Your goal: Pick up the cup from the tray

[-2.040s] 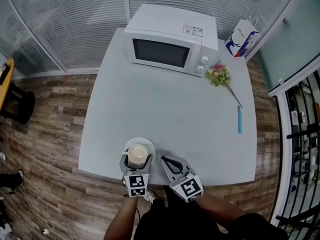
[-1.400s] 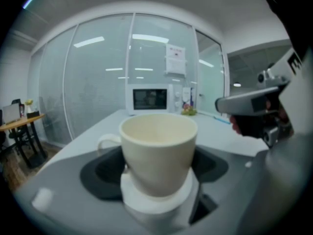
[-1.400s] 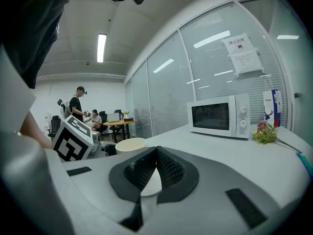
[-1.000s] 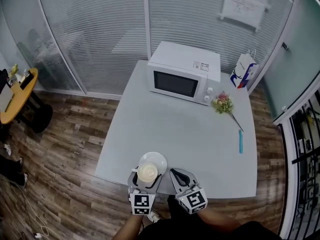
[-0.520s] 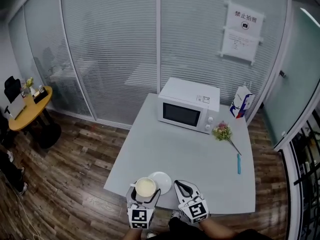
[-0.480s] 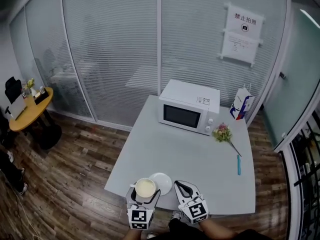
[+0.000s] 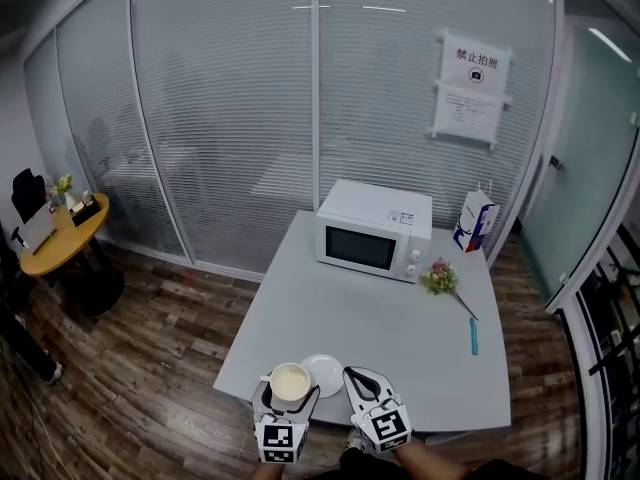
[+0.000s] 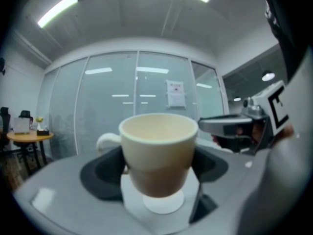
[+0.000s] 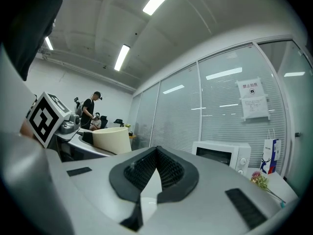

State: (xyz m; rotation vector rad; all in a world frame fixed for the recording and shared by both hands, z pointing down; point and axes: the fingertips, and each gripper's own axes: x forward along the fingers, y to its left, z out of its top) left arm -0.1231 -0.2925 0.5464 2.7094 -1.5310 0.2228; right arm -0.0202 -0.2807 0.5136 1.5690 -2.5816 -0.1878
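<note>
My left gripper [image 7: 289, 395] is shut on a cream cup [image 7: 290, 380], which hangs above the table's near edge, lifted off the white saucer [image 7: 325, 374] that lies just to its right. In the left gripper view the cup [image 8: 158, 151] fills the space between the jaws, its handle pointing left. To the right of the saucer my right gripper [image 7: 361, 384] is shut with nothing in it; its black pads [image 9: 166, 169] meet in the right gripper view, where the cup [image 9: 112, 139] shows at the left.
A white microwave [image 7: 372, 231] stands at the far end of the grey table [image 7: 370, 318]. A flower sprig [image 7: 442, 279] and a blue pen [image 7: 474, 336] lie at the right side, a paper bag [image 7: 474, 221] behind them. Glass walls surround the table.
The cup has come up off the saucer in the left gripper and shifted slightly left. The head view has tilted up and back, taking in more of the room. The right gripper stays shut.
</note>
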